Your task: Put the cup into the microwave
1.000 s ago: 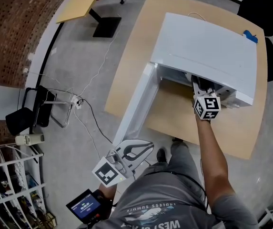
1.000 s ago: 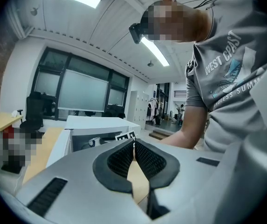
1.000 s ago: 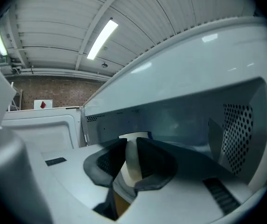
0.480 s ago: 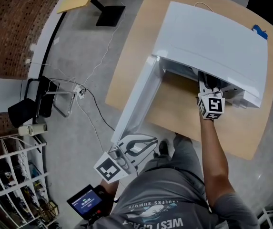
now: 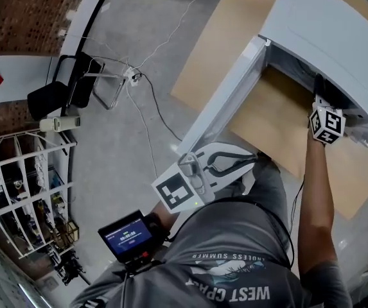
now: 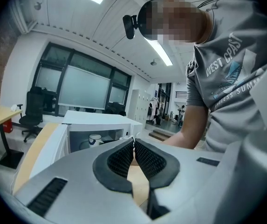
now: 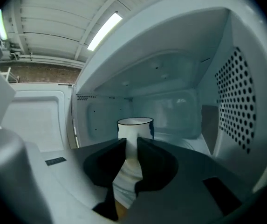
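Right tool [image 7: 131, 143] with cup [image 7: 135, 125] slightly lower inside microwave [image 7: 180, 73].

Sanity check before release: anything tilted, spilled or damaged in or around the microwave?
Nothing stands out. The cup is upright, gripped in the right claw inside the microwave, with no spill or damage visible. The door stands open. The left claw is shut and empty, outside.

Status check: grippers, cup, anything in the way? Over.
Left gripper shut, empty. Right gripper shut on cup, inside microwave. Door open, nothing in the way.
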A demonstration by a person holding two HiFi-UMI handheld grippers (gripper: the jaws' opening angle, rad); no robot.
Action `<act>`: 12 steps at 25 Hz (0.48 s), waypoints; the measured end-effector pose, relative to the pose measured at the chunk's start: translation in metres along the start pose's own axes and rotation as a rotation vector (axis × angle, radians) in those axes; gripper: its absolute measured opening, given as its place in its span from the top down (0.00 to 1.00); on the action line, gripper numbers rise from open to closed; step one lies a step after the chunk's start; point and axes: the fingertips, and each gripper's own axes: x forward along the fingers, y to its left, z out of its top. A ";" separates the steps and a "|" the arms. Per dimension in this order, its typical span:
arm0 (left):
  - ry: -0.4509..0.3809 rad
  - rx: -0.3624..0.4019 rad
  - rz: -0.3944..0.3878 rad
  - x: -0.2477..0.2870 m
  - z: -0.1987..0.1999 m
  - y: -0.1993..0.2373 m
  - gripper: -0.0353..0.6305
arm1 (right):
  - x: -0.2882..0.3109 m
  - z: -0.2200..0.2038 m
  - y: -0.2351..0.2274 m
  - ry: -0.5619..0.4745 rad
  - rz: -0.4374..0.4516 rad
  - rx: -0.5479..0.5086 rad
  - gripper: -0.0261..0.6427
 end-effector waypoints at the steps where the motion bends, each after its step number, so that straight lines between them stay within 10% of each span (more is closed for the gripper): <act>1: -0.011 -0.004 0.002 0.001 0.001 0.002 0.91 | 0.006 0.000 -0.002 0.004 0.000 -0.005 0.85; 12: -0.009 -0.033 0.002 -0.020 -0.007 -0.007 0.91 | 0.013 -0.005 -0.003 0.028 -0.001 -0.031 0.85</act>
